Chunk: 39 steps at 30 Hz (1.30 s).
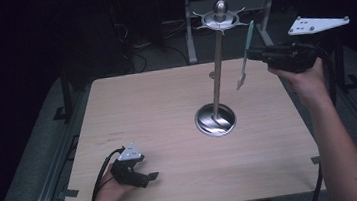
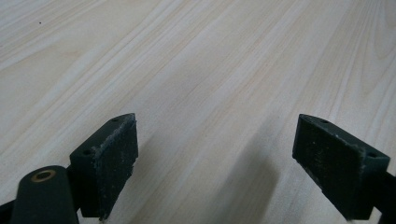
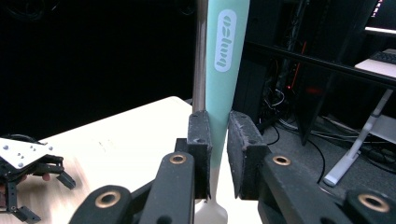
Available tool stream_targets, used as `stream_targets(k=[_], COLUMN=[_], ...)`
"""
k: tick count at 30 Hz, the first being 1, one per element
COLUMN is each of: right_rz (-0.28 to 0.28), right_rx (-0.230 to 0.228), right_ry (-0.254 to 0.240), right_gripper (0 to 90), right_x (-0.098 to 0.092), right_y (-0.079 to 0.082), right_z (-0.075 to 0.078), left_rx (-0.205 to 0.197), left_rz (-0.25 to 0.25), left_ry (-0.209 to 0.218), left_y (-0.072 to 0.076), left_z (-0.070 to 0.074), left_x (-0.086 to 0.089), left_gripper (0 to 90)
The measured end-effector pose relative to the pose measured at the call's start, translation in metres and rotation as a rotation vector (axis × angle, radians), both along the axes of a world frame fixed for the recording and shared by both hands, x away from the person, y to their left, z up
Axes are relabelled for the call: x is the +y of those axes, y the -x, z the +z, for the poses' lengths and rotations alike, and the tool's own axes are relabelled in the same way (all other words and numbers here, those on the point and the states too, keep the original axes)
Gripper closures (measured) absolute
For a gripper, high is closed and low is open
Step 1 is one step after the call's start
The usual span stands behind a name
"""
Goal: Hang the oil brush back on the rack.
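Note:
A metal hanging stand (image 1: pixel 217 71) rises from a round base (image 1: pixel 214 119) on the wooden table (image 1: pixel 142 109), with a hooked crown (image 1: pixel 221 19) at its top. My right gripper (image 1: pixel 251 54) is held high, just right of the pole, shut on a utensil (image 1: pixel 246 55) with a teal handle and a pale lower end (image 1: pixel 240 81). In the right gripper view the jaws (image 3: pixel 218 140) clamp the teal handle (image 3: pixel 224 60), and the pole (image 3: pixel 201 51) stands right behind it. My left gripper (image 1: pixel 149 176) rests near the table's front left, open, with bare wood between its jaws (image 2: pixel 215 168).
Metal rails (image 1: pixel 49 179) run along both sides of the table. Behind the table stand desk legs (image 1: pixel 189 29) with cables on the grey floor. The left gripper (image 3: pixel 28 163) also appears low at the left of the right gripper view.

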State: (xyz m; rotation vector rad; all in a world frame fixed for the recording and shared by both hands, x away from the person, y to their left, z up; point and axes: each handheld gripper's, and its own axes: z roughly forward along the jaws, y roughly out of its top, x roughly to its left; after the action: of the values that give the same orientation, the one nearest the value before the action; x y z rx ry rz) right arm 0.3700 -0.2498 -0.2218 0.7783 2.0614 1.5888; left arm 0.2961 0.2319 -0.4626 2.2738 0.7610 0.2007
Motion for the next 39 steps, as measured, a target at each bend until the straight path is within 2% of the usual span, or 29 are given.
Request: stream_targets(k=[22, 39], right_rz=[0.010, 0.008], right_rx=[0.013, 0.011], right_ry=[0.022, 0.045], right_gripper=[79.3, 79.3], right_x=[0.0068, 0.0097], right_y=[-0.0062, -0.0032], right_z=[0.0029, 0.0034], left_rx=[0.002, 0.006], left_rz=[-0.002, -0.004], left_ry=[0.000, -0.004], left_y=[-0.0001, 0.0006], left_z=[-0.0003, 0.0000], left_x=[0.0001, -0.0005], left_gripper=[13.7, 13.7])
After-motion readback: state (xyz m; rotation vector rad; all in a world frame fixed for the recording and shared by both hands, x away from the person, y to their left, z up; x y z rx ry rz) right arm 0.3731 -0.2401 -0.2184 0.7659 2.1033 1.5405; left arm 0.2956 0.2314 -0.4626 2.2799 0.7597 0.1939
